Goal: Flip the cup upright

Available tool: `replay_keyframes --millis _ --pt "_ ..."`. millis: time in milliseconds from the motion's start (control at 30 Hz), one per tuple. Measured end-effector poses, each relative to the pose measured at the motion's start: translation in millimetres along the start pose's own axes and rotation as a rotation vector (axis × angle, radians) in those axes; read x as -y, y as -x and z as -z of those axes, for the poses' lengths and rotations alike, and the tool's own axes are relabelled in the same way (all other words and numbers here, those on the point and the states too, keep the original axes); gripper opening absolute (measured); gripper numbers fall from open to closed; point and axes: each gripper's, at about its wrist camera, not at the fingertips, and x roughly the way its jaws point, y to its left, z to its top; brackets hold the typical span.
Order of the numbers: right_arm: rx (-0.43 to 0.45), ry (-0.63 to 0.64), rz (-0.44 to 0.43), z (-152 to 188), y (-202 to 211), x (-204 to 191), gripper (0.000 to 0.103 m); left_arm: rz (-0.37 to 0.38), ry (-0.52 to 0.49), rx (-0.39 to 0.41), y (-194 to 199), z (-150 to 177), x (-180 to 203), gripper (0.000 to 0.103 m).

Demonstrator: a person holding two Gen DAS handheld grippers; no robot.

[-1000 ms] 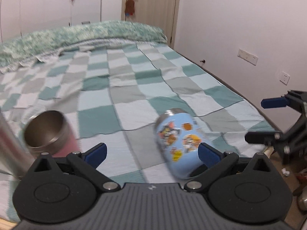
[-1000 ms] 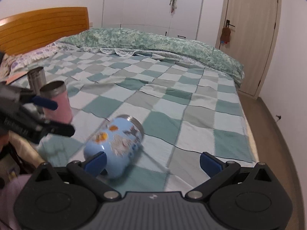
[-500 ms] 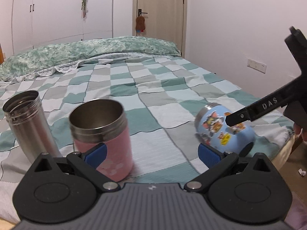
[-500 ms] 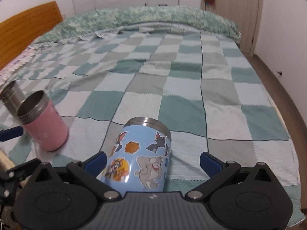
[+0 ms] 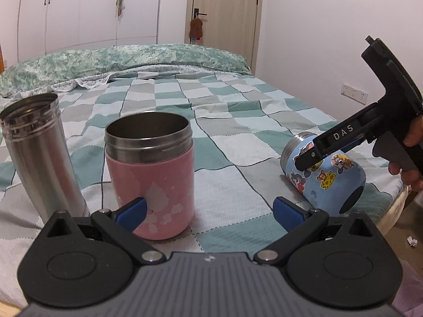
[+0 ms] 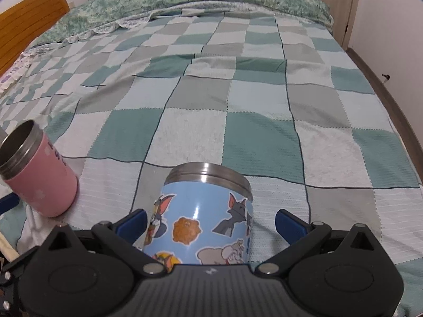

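- Right tool [image 6: 210, 225] straddles the lying blue cup with its blue pads spread wide on either side, neither pad visibly touching the cup wall; left tool [image 5: 208, 212] is also spread open, holding nothing, with the pink cup just ahead of its left pad.
- Bed [image 6: 259, 134], covered in a green, grey and white checked quilt, carries all three vessels.
- Steel flask [image 5: 39, 153] stands upright, just beside the pink cup.
- Pink cup [image 5: 152, 174] stands upright, mouth open, well apart from the blue one.
- Blue cup [image 6: 203, 219], covered in cartoon stickers, lies on its side near the bed's edge, steel rim pointing away from the right tool.
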Motion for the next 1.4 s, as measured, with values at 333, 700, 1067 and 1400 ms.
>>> replay_keyframes --millis 333,700,1067,1400 --pt "-0.011 -0.005 -0.035 0.7 -6.8 -2.2 0.086 0.008 0.032 -0.014 1.0 0.4 -6.4 0.103" --pt "0.115 0.017 -0.067 21.2 12.6 0.1 0.085 0.003 0.06 -0.022 4.2 0.1 -15.6 0.103" --pt "0.486 0.105 -0.116 62.1 72.3 -14.6 0.083 -0.013 0.061 0.008 21.0 -2.2 -14.8 0.103" --pt "0.728 0.225 -0.123 61.7 73.8 -74.4 0.083 -0.05 0.099 0.02 34.6 3.5 -31.1 0.103"
